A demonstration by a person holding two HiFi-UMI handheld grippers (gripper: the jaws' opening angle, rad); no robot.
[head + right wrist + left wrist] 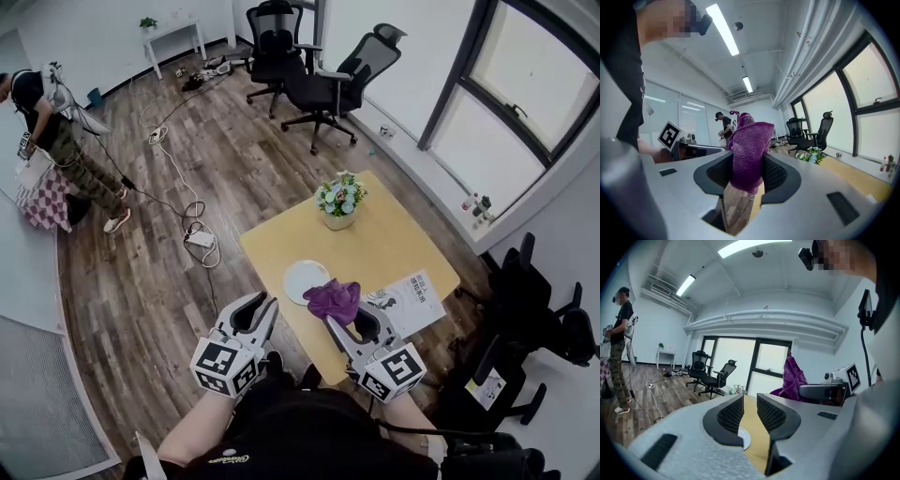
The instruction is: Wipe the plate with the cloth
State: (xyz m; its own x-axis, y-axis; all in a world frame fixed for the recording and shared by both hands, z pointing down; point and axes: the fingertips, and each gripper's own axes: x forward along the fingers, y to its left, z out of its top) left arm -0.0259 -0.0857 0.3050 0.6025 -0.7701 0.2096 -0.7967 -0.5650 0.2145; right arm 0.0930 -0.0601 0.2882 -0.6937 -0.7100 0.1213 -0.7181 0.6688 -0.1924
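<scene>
So the right gripper (345, 323) has its jaws clamped on the purple cloth (333, 298), bunched up right at the near edge of the white plate (300, 278) on the yellow surface (394, 239). Can't tell if the cloth is actually touching the plate. The left gripper (262, 309) hangs just off the surface's near corner, jaws a little apart with nothing between them.

The plate (300, 280) is white, round and bare, lying flat on the yellow table (394, 244) near its near left edge. The cloth (334, 298) is purple and bunched, clamped between the jaws of the right gripper (339, 321). From the head view it overlaps the plate's right rim.
</scene>
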